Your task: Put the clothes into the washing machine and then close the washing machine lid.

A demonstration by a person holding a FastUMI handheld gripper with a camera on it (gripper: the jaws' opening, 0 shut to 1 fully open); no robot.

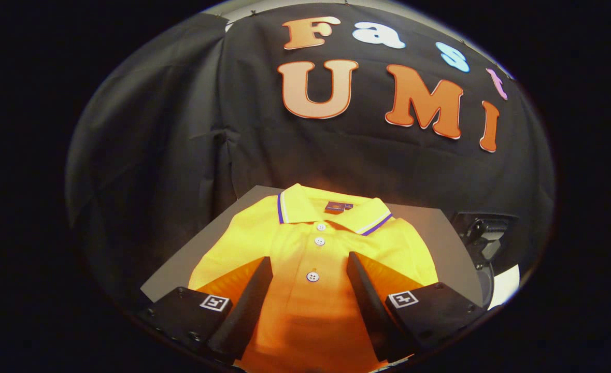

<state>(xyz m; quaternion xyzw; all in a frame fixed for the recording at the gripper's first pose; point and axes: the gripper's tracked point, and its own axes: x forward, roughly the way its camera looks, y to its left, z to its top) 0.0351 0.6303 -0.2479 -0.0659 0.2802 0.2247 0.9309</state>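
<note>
A yellow polo shirt [310, 248] with a purple-and-white striped collar and white buttons lies flat on a grey table [435, 233], collar toward the booth wall. My gripper [309, 261] hovers over its chest, open, the two fingers spread to either side of the button placket. The lowest button sits between the fingertips. The cloth is not pinched. To the right, past the table's edge, a dark part and a white rim of the washing machine [492, 259] are partly visible.
The black cloth wall [181, 155] stands close behind the table and wraps around on the left. The table's left edge [196, 243] runs diagonally beside the shirt's sleeve.
</note>
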